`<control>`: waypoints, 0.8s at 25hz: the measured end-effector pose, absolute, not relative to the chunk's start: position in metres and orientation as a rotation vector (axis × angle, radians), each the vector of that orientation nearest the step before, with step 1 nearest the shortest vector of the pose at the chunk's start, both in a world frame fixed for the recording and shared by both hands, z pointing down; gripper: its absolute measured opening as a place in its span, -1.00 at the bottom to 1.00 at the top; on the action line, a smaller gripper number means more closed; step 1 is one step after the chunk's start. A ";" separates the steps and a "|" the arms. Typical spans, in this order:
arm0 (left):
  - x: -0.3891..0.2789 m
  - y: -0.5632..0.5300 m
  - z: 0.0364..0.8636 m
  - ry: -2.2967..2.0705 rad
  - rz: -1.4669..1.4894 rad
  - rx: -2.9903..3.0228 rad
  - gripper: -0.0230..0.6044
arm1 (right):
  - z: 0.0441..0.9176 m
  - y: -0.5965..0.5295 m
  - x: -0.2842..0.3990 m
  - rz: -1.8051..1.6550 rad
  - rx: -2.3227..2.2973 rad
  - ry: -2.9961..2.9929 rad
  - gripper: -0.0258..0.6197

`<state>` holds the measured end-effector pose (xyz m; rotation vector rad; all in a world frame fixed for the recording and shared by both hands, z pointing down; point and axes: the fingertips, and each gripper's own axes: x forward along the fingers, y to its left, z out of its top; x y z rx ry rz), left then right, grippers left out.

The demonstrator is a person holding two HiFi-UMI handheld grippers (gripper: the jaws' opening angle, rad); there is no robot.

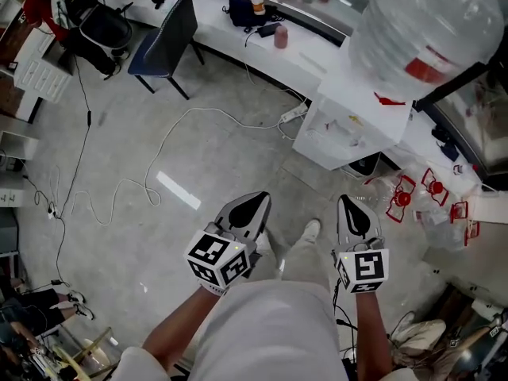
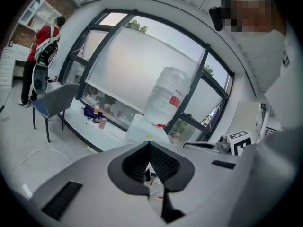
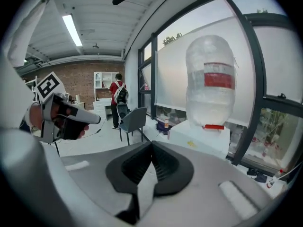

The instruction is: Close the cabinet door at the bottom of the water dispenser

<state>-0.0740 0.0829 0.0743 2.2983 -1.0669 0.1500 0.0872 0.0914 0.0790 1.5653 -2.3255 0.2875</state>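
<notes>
The white water dispenser (image 1: 349,125) stands at the upper right of the head view with a big clear bottle (image 1: 421,30) on top. From above its lower cabinet door is hidden. Both grippers hang close to my body, well short of the dispenser. My left gripper (image 1: 246,209) is shut and empty, and so is my right gripper (image 1: 353,209). In the left gripper view the jaws (image 2: 149,145) meet, with the bottle (image 2: 165,96) beyond them. The right gripper view shows shut jaws (image 3: 152,145) and the dispenser top (image 3: 201,138) under the bottle (image 3: 210,79).
A dark blue chair (image 1: 167,38) stands at a white counter (image 1: 238,34) carrying small bottles. A white cable (image 1: 159,157) and a power strip (image 1: 294,116) lie on the grey floor. Red-and-white clutter (image 1: 432,197) sits right of the dispenser. A person in red (image 2: 45,46) stands far off.
</notes>
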 end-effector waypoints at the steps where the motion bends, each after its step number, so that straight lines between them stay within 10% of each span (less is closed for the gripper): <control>1: -0.078 0.086 0.065 -1.076 0.139 2.303 -0.91 | 0.068 0.094 0.084 0.267 1.563 -2.340 -0.89; 20: -0.103 0.139 -0.094 -1.187 -0.057 2.590 -0.91 | -0.096 0.161 0.030 -0.074 1.548 -2.605 -0.89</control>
